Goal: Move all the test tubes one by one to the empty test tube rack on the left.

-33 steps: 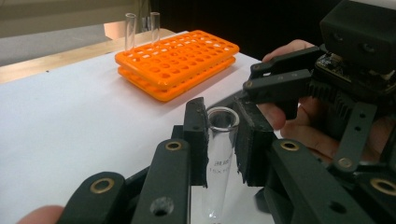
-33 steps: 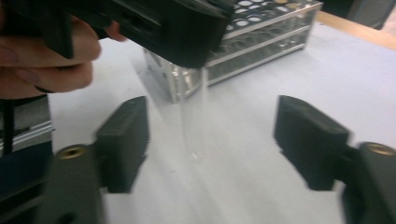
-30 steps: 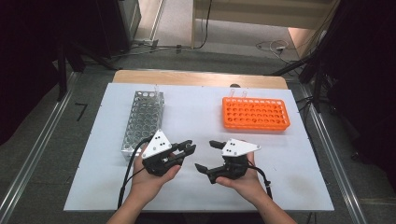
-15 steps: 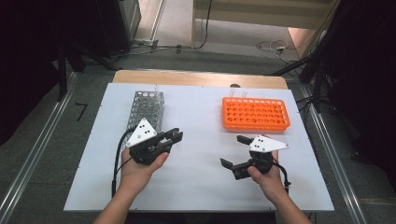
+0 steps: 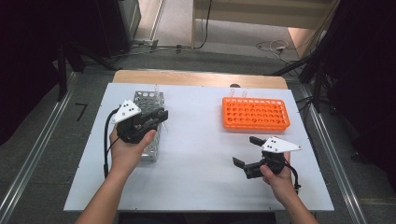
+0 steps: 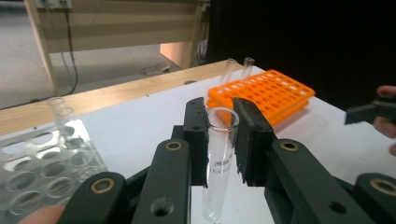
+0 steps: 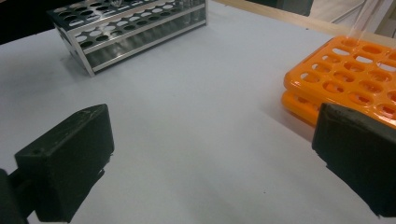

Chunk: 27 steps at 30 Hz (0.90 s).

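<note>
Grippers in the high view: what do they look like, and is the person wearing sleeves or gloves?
Both the left gripper and the right gripper are black, two-jawed tools, each topped by a pale three-cornered plate with small dark dots. A black cable loops back from the left one. The jaws end in blocky black pads. Forearms are bare: no sleeves, no gloves.

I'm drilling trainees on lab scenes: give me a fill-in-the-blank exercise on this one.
1. The left gripper is shut on a clear ____.
2. The right gripper has its jaws ____.
3. The plastic rack is coloured ____.
4. The metal rack lies under the ____ gripper in the high view.

Missing words: test tube; open; orange; left
</note>
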Available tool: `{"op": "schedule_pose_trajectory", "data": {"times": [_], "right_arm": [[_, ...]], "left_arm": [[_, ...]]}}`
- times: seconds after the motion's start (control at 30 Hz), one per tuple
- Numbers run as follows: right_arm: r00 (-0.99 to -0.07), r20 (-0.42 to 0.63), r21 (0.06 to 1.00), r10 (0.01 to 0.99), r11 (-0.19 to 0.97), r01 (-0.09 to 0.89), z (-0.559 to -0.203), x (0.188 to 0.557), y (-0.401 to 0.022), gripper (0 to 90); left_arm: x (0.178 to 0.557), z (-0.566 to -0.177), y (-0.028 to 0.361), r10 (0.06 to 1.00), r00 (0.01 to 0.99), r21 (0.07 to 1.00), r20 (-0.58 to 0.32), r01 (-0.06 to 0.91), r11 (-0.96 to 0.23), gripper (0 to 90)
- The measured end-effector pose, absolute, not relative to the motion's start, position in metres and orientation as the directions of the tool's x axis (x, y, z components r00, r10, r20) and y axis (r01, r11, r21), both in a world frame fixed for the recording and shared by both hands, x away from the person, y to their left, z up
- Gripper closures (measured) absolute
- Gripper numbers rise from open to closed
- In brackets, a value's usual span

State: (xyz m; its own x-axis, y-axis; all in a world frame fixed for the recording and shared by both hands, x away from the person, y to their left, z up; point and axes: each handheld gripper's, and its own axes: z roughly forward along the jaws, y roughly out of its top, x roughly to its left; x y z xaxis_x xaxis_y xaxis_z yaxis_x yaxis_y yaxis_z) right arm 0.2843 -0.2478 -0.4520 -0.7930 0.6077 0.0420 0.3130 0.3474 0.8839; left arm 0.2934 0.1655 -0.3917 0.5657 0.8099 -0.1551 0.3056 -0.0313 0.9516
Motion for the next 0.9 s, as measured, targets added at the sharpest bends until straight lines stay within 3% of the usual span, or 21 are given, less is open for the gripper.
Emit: {"op": "schedule_pose_trajectory", "data": {"times": [0.9], "right_arm": [[-0.790,0.051,0.887,0.611,0.336,0.317,-0.459,0.290,-0.255,0.0]], "left_arm": [[0.365,-0.400,0.192,0.924,0.354,0.957,-0.141,0.289,0.035,76.1]]}}
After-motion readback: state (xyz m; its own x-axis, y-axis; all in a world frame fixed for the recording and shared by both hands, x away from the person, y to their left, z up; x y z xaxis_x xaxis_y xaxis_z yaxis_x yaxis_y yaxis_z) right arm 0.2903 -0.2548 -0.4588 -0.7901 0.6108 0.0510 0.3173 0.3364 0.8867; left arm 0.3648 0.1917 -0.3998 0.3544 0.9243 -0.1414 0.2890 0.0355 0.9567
